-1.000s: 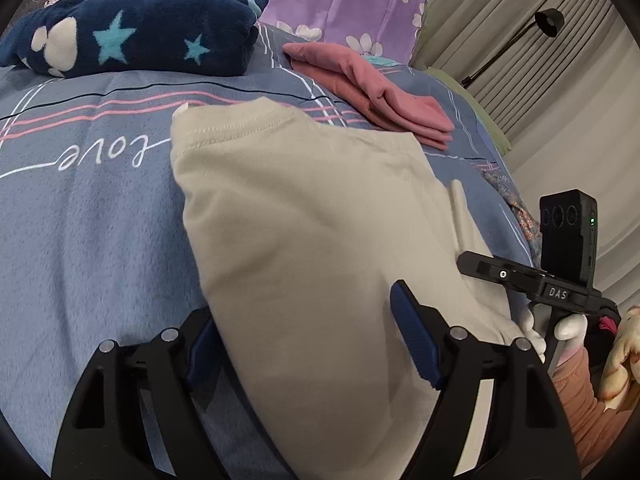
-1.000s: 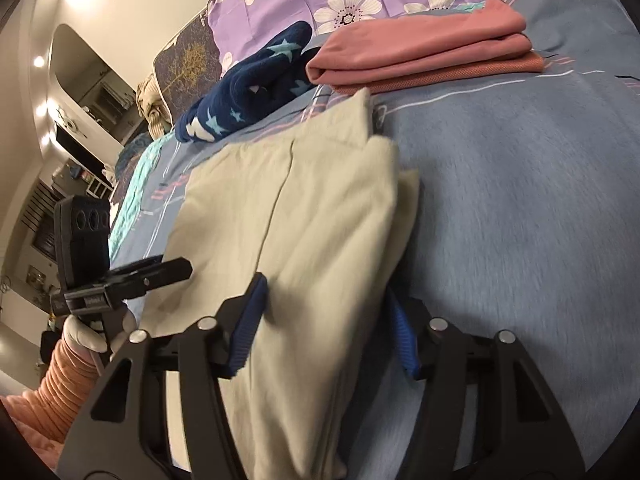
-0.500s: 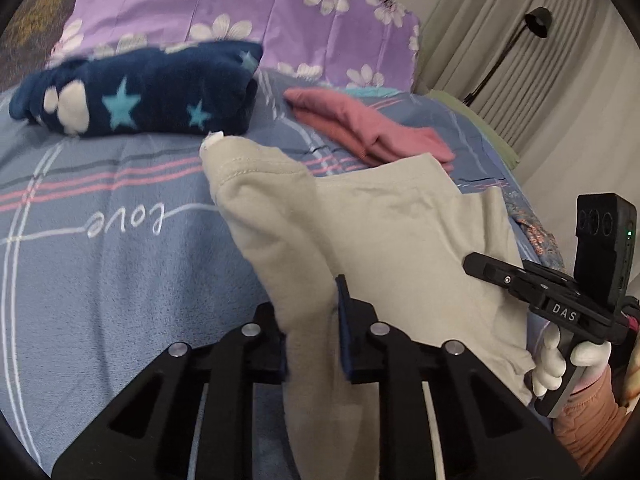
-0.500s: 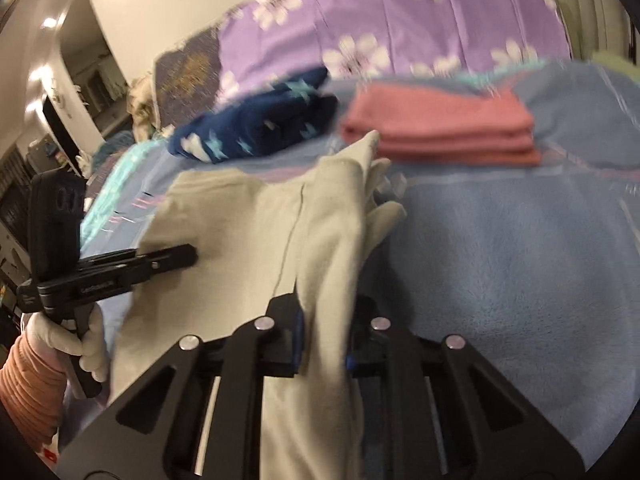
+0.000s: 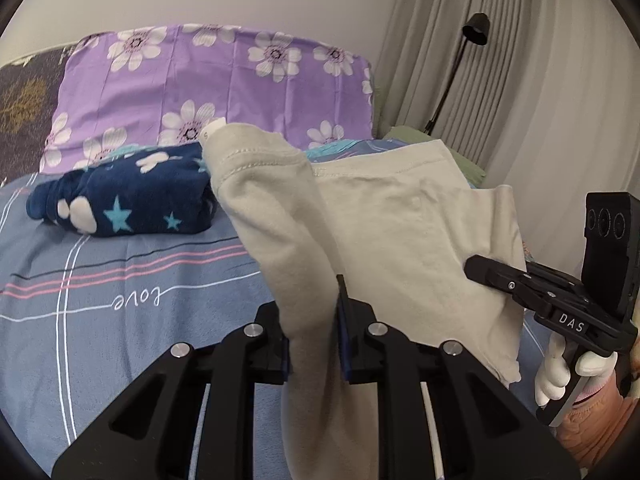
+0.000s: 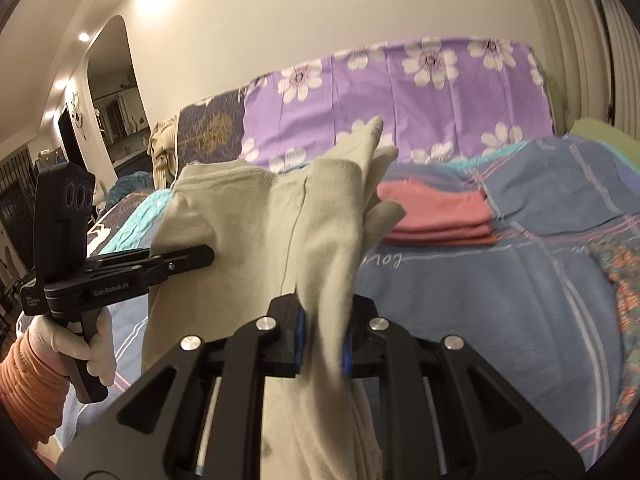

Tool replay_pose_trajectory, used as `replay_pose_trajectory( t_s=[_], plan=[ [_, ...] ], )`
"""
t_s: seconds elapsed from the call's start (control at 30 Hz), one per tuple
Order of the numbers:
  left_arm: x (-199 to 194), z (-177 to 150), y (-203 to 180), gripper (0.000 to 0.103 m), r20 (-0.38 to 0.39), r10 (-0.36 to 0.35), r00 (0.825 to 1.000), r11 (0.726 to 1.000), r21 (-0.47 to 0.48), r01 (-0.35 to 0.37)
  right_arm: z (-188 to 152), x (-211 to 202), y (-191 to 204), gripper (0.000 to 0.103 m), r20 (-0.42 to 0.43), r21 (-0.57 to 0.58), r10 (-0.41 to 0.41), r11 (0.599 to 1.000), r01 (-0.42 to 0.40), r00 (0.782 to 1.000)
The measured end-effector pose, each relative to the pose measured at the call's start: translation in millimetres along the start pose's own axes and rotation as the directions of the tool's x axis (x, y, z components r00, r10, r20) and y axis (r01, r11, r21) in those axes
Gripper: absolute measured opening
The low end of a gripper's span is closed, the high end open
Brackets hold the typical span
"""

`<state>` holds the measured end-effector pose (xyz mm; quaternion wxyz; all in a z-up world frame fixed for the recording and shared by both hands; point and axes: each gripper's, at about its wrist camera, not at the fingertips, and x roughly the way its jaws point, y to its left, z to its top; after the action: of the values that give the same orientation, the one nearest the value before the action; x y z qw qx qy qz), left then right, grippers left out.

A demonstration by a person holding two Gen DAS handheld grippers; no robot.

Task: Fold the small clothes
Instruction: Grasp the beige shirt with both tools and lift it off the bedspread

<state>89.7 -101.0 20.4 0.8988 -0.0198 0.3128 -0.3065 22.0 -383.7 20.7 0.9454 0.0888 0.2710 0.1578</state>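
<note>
both grippers pinch the beige garment at opposite edges, holding it raised above the bed so it hangs flat for a fold. the left gripper and right gripper have fingers closed tight on cloth.

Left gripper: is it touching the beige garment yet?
Touching. The left wrist view shows the left gripper shut on a bunched fold of the beige garment.
</note>
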Motion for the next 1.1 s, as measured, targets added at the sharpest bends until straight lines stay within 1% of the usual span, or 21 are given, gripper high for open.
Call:
replay_pose_trajectory(
  t_s=[0.13,0.3,0.47,0.57,0.77,0.83,1.0,1.1],
  plan=[
    [-5.6,14.6,-17.3,0.018,0.023,-0.008,1.000,0.999,0.034,0.007,6.9,-18.9,-4.2,0.014,0.041,-0.008,-0.017,1.000,0.017,0.999],
    [-8.2,23.3,-38.1,0.018,0.037,-0.025,0.999,0.997,0.080,0.022,6.8,-39.3,-13.2,0.014,0.083,0.003,-0.033,0.999,0.033,0.996],
    [-1.7,32.7,-60.0,0.017,0.034,-0.039,0.999,0.992,0.125,0.034,10.4,-53.2,-22.6,0.013,0.118,0.003,-0.055,0.999,0.055,0.991],
    [4.2,44.3,-71.7,0.017,0.038,-0.032,0.999,0.987,0.157,0.025,18.4,-56.2,-31.2,0.013,0.133,0.002,-0.068,0.998,0.068,0.989],
    [20.0,70.7,-86.7,0.017,0.058,-0.033,0.998,0.984,0.176,0.023,44.5,-53.7,-58.2,0.013,0.167,0.014,-0.073,0.997,0.072,0.983],
    [28.3,76.6,-90.1,0.017,0.055,-0.030,0.998,0.983,0.181,0.020,50.8,-50.3,-65.5,0.013,0.176,0.004,-0.089,0.996,0.090,0.980],
    [57.2,99.9,-97.0,0.017,0.042,0.000,0.999,0.978,0.207,-0.009,65.2,-37.5,-81.0,0.013,0.181,-0.006,-0.121,0.992,0.124,0.976],
    [77.6,121.1,-98.4,0.017,0.035,0.022,0.999,0.976,0.215,-0.029,78.7,-23.3,-92.7,0.013,0.183,0.000,-0.137,0.990,0.140,0.974]
  ],
)
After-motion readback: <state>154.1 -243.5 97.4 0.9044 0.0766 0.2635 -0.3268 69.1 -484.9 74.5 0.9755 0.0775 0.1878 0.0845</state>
